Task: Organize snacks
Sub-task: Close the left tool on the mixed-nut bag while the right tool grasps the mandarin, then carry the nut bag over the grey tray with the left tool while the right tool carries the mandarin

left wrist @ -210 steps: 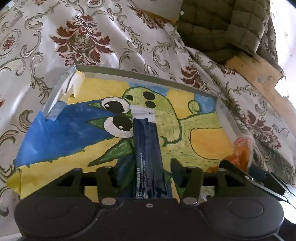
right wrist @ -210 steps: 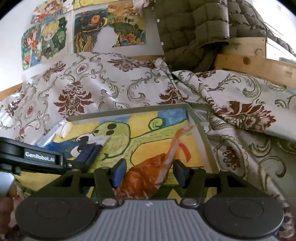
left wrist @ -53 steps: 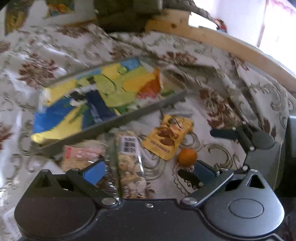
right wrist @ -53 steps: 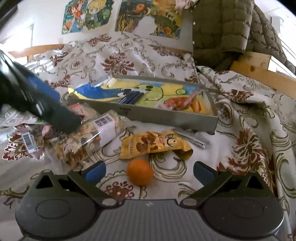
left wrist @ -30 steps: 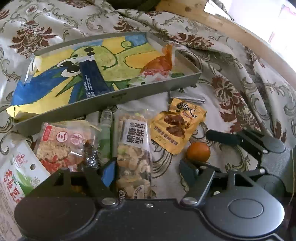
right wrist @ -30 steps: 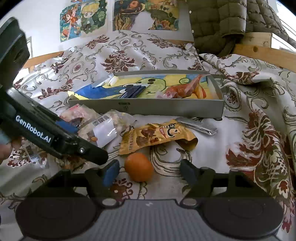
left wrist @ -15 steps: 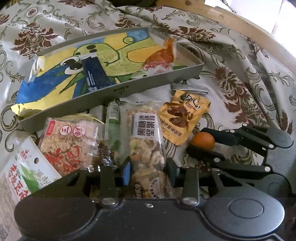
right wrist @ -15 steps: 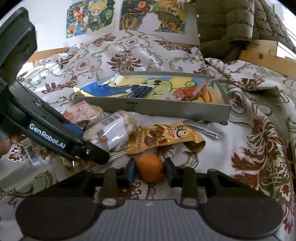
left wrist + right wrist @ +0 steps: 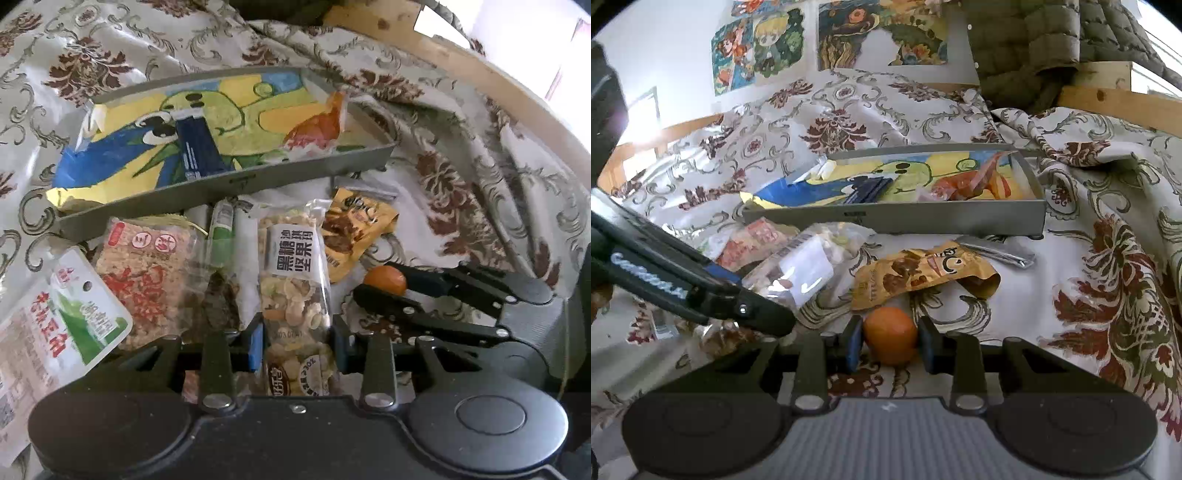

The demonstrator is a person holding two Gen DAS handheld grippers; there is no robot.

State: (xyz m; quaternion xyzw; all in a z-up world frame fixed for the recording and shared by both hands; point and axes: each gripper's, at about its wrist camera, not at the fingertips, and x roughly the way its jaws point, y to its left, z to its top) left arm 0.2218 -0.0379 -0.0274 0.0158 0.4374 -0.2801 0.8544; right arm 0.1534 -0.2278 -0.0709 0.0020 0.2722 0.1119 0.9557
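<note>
The left gripper [image 9: 297, 343] holds the nut bag [image 9: 295, 291]; the right gripper [image 9: 890, 343] holds the orange [image 9: 891, 334]. Lift both gently and carry them into the tray [image 9: 894, 218].

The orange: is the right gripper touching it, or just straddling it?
Touching. In the right wrist view both pads of the right gripper sit flush against the sides of the orange, with no gap visible on either side.
</note>
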